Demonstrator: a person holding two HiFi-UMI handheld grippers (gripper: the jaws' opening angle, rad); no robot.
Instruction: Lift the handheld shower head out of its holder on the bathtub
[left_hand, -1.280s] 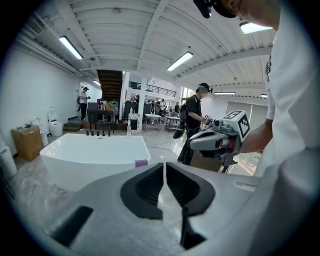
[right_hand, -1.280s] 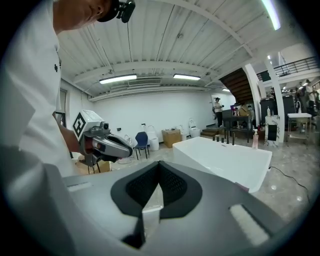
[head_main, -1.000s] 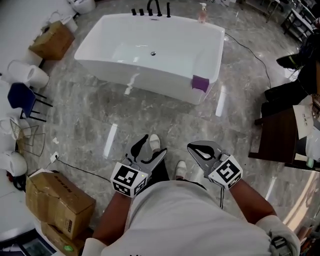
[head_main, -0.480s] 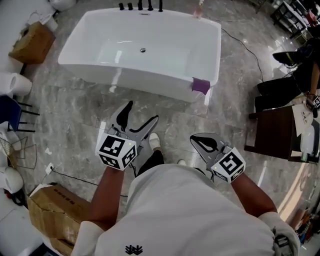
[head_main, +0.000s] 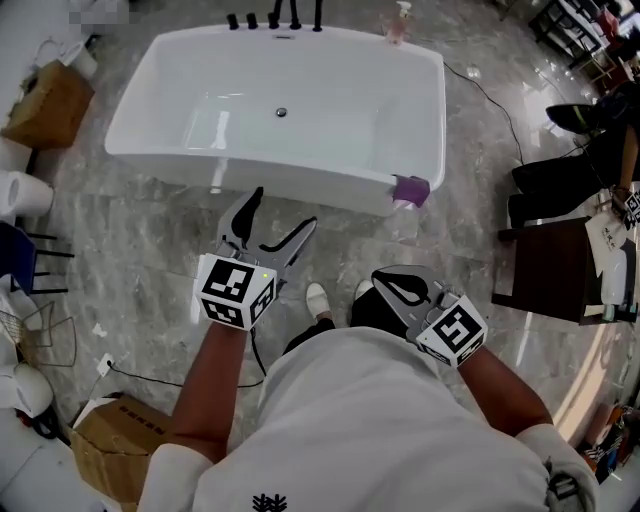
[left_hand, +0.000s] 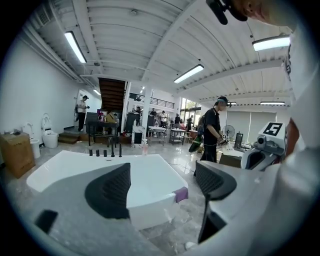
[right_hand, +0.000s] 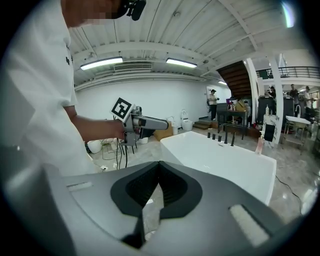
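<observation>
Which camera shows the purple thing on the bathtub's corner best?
The head view: the purple thing sits unobstructed on the near right corner of the bathtub, seen from above. The left gripper view shows it smaller and side-on at that corner. The right gripper view shows the tub, but not the purple thing.

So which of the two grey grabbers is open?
The left grey two-jaw gripper, nearer the white bathtub: its jaws are spread wide with nothing between them. The right gripper has its jaws closed together.

Glossy grey marble floor, cardboard box, dark wooden table, strip-lit ceiling
</observation>
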